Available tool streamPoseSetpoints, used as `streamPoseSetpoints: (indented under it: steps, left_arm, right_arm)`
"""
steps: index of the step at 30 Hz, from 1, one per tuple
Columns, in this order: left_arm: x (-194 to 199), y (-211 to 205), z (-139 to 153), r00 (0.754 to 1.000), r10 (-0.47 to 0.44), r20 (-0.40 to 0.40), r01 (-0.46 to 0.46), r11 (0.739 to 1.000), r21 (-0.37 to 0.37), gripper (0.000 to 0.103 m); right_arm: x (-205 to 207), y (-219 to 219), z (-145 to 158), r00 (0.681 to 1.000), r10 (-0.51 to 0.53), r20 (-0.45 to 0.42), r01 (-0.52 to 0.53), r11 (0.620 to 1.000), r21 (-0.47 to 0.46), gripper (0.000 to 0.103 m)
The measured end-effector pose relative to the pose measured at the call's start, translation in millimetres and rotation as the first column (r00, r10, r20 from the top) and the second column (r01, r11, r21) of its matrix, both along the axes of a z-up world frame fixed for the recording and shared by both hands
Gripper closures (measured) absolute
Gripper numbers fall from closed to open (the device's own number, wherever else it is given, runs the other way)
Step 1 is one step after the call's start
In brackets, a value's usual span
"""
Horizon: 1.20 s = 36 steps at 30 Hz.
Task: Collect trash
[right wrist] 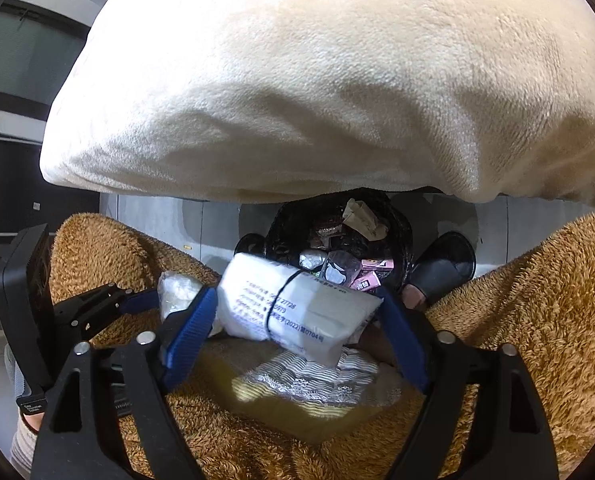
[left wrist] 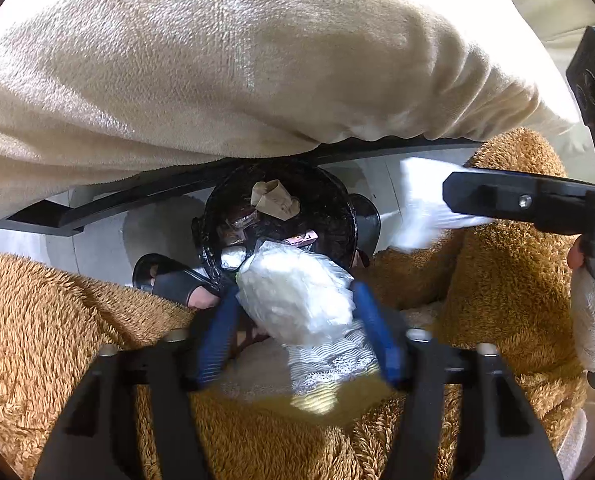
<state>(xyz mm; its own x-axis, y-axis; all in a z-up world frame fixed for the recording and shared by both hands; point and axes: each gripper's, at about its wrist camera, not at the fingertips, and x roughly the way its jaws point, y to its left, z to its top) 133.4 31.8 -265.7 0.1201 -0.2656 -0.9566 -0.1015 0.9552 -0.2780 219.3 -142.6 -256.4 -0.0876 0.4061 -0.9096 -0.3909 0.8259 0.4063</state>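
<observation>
Crinkled clear plastic wad in left gripper jaws; white printed packet clamped in right gripper.

My right hand-held gripper clamps a white printed packet above the black trash bin; my left hand-held gripper holds a crumpled plastic wad nearby.
</observation>
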Motion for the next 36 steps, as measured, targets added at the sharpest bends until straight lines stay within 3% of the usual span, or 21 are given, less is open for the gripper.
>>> streamPoseSetpoints:
  steps: [13,21,27,36]
  left_arm:
    - [-4,4,8,1.0,0.025,0.014,-0.025,1.0,0.003,0.028]
    - [-9,5,33,0.997,0.046,0.059,-0.047,0.999,0.024,0.028]
    - [-11,4,63,0.99,0.064,0.129,-0.069,0.997,0.04,0.028]
    - [-6,-6,114,0.954,0.082,0.289,-0.103,0.993,0.058,0.028]
  right_arm:
    - [-2,-5,2,1.0,-0.015,-0.004,0.015,1.0,0.006,0.018]
    - [-12,-14,18,1.0,-0.003,0.029,0.003,1.0,0.018,0.018]
    - [-18,-20,55,0.988,0.02,0.153,-0.029,0.998,0.055,0.018]
    - [-24,-35,105,0.93,-0.026,0.367,-0.019,0.993,0.118,0.018]
